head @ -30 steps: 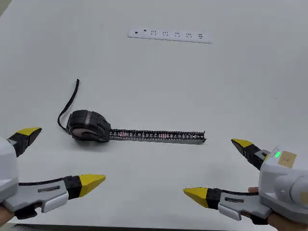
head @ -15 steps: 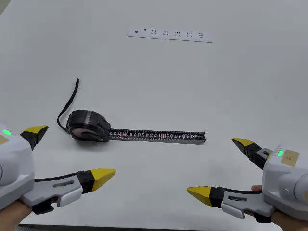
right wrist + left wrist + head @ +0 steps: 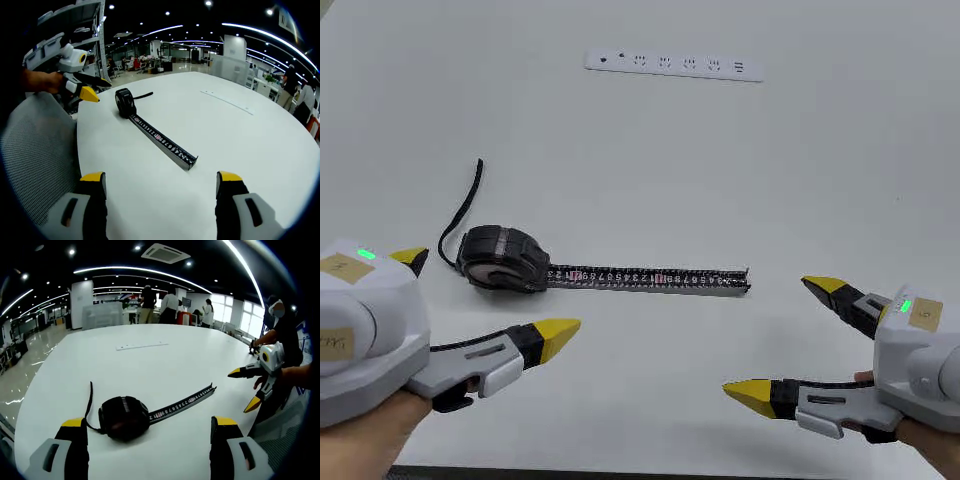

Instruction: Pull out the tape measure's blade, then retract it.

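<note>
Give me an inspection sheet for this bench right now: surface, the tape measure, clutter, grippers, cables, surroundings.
Surface: white table, smooth.
Job's things: black tape measure case lying on the table; blade pulled out flat to its right; black strap trailing behind the case.
Clutter: white power strip at the far side.
Grippers: left gripper open, near the case, not touching it; right gripper open, on the near side of the blade's tip, holding nothing.
Cables: nothing seen.
Surroundings: ceiling lights overhead; people standing beyond the table.
</note>
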The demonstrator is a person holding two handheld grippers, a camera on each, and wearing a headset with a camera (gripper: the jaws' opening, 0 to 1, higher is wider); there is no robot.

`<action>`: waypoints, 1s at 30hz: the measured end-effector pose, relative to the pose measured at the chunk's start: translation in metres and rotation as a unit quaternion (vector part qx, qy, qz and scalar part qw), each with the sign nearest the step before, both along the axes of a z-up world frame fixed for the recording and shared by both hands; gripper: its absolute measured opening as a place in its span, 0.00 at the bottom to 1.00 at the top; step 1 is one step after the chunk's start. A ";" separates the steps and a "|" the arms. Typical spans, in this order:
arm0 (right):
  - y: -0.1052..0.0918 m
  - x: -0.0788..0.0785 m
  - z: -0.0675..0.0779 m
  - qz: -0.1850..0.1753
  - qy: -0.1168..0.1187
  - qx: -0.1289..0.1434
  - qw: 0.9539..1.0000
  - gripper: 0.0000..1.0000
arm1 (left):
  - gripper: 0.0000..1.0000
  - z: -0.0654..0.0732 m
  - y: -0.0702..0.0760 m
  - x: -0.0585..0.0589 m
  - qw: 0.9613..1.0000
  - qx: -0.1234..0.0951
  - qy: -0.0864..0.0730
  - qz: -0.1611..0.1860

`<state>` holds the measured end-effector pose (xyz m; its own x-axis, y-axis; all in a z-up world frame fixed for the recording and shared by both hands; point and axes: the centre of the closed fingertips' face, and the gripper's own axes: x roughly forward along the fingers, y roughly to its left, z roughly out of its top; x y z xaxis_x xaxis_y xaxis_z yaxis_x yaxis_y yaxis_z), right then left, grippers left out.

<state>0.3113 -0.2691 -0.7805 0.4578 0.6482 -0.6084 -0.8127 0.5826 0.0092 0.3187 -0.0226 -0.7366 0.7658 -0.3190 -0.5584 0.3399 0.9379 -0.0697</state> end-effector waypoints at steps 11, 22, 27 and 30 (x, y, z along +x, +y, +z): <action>-0.005 0.012 -0.007 0.036 -0.007 -0.007 0.999 0.85 | 1.00 -0.009 0.005 0.010 0.999 -0.001 0.004 0.043; -0.006 0.026 -0.013 0.081 -0.023 -0.017 0.996 0.74 | 1.00 -0.023 0.010 0.019 0.997 0.003 0.012 0.075; -0.004 0.030 -0.014 0.104 -0.030 -0.023 0.994 0.70 | 0.99 -0.027 0.012 0.024 0.996 0.001 0.016 0.083; -0.003 0.034 -0.016 0.119 -0.034 -0.027 0.992 0.65 | 0.99 -0.029 0.015 0.027 0.996 -0.007 0.017 0.092</action>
<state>0.3451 -0.2721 -0.7965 0.3369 0.7103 -0.6180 -0.9251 0.3718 -0.0771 0.3459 -0.0077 -0.7655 0.7923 -0.1828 -0.5821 0.1600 0.9829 -0.0909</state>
